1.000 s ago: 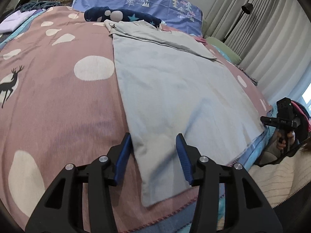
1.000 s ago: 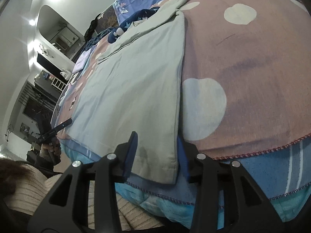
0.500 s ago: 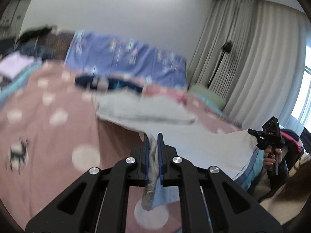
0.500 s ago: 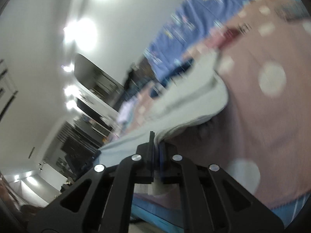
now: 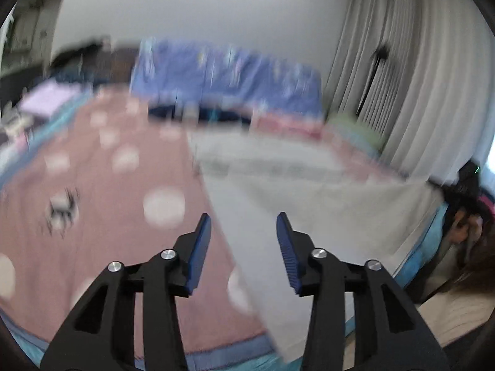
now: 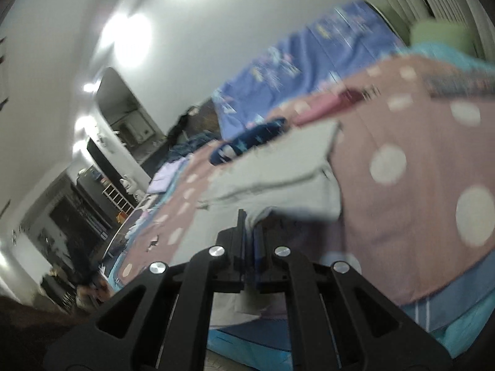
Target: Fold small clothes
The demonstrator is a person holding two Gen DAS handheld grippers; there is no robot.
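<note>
We see a bedroom with a pale wall (image 5: 216,9) behind the bed and long grey curtains (image 5: 417,77) down the right side; both views are blurred. The bed fills most of the left wrist view, covered by a dusty pink blanket (image 5: 102,216) with white dots, and a blue patterned pillow (image 5: 225,77) stands against the headboard end. Below the blanket's near hem a turquoise sheet (image 6: 464,318) shows at the bed's edge. On the blanket lies the pale grey garment (image 5: 303,191), its long axis running from the near edge of the bed toward the pillow, with a folded band across its far end. In the right wrist view the near end of that garment (image 6: 278,167) is lifted off the blanket and curls over, leaving shadow beneath. Open pink blanket lies to the garment's left and, in the right wrist view, to its right. The left gripper (image 5: 243,241) hangs above the garment's left edge with its 2 blue-padded jaws spread wide and nothing between them. The right gripper (image 6: 250,235) has its jaws pressed together on a fold of the grey garment, cloth showing above and below them.
</note>
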